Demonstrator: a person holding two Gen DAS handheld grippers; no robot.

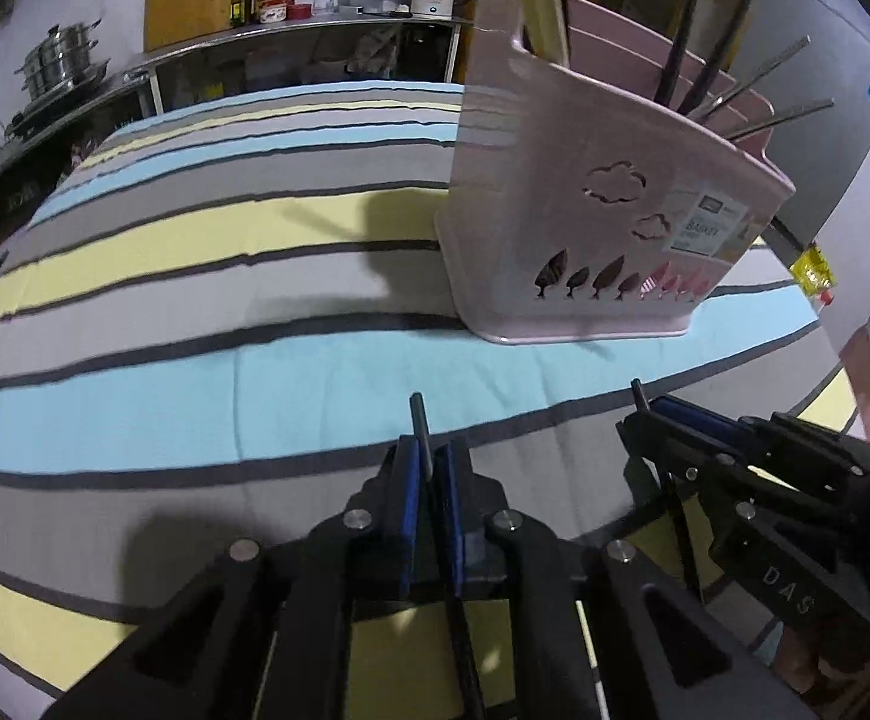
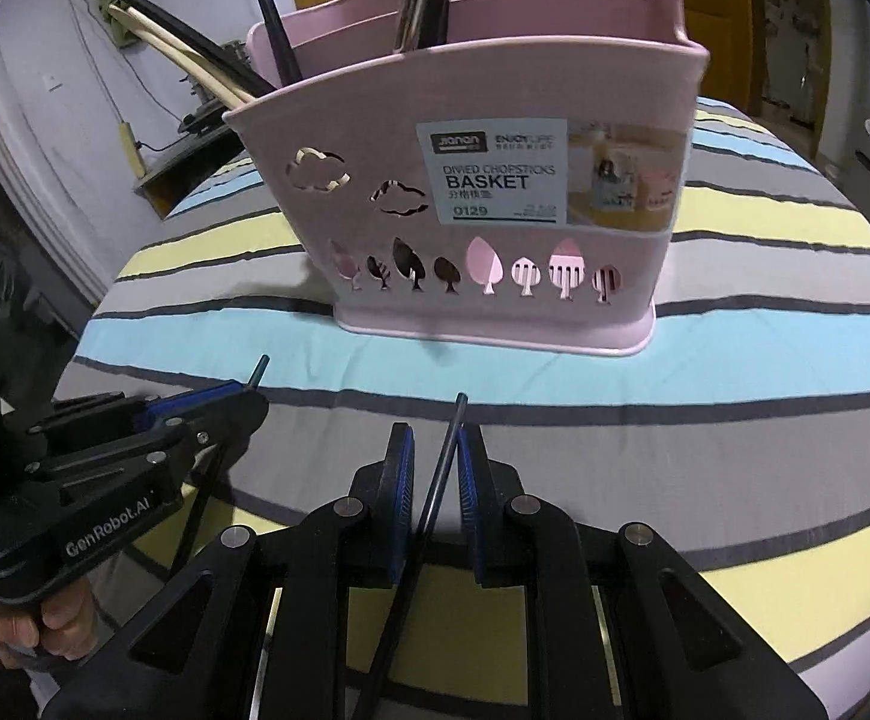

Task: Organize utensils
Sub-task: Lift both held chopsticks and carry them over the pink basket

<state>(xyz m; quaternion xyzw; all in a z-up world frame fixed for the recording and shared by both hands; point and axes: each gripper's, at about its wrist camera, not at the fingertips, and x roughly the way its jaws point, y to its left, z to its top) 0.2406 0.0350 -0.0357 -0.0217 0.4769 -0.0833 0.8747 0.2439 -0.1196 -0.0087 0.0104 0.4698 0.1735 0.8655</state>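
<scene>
- On the tabletop's striped cloth (image 2: 555,372) stands a pink basket (image 2: 495,252), with dark chopsticks (image 2: 273,30) and pale ones leaning out of its compartments.
- Nearer the camera, the left gripper (image 1: 432,456) has its jaws clamped on a dark chopstick (image 1: 420,420), whose tip pokes out past the blue pads.
- Beside it, the right gripper (image 2: 435,450) has a second dark chopstick (image 2: 447,450) slanting between its jaws, against the right pad; the left pad stands apart from it.
- A hand (image 2: 15,630) holds the left gripper's handle.
</scene>
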